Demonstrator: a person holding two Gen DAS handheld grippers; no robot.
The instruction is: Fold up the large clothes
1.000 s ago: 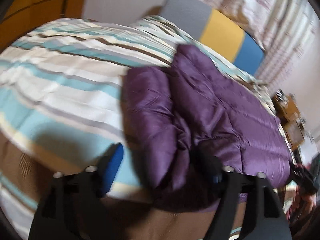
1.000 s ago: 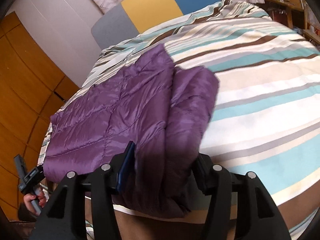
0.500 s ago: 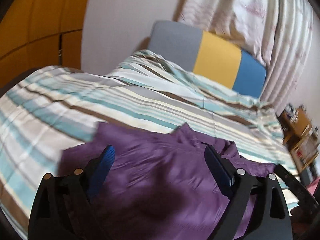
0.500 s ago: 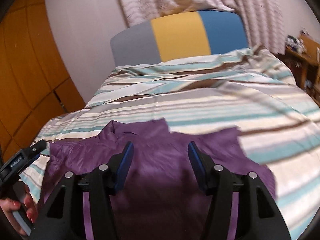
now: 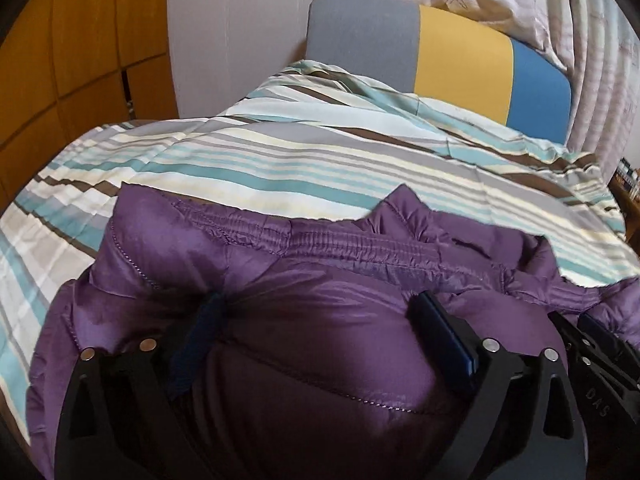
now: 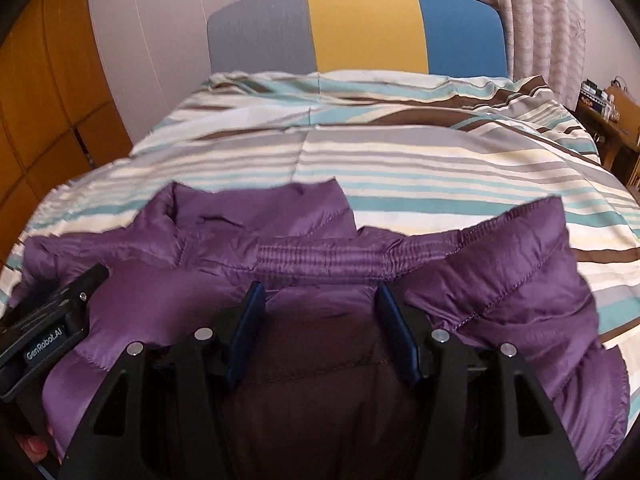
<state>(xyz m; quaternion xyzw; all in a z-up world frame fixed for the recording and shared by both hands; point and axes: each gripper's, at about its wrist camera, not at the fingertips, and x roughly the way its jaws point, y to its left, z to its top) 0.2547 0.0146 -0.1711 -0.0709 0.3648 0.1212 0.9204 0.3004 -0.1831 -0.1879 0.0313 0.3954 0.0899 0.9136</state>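
A purple quilted puffer jacket (image 5: 320, 288) lies folded on the striped bed, its elastic hem edge facing the headboard; it also shows in the right wrist view (image 6: 320, 256). My left gripper (image 5: 320, 308) is open, its blue-padded fingers pressed down into the jacket's left part. My right gripper (image 6: 320, 300) is open, its fingers resting on the jacket near the hem. The right gripper's body shows at the lower right of the left wrist view (image 5: 600, 364). The left gripper's body shows at the lower left of the right wrist view (image 6: 48, 328).
The striped duvet (image 6: 440, 160) covers the bed up to a grey, yellow and blue headboard (image 6: 360, 28). Orange wooden wardrobe doors (image 5: 80, 40) stand left. Curtains (image 6: 540, 12) hang behind. A wooden desk with small items (image 6: 612, 116) stands at right.
Both grippers have swung from beside the jacket to the bed's near end, facing the headboard, and lowered onto the jacket. The jacket now lies crosswise with its hem edge ahead.
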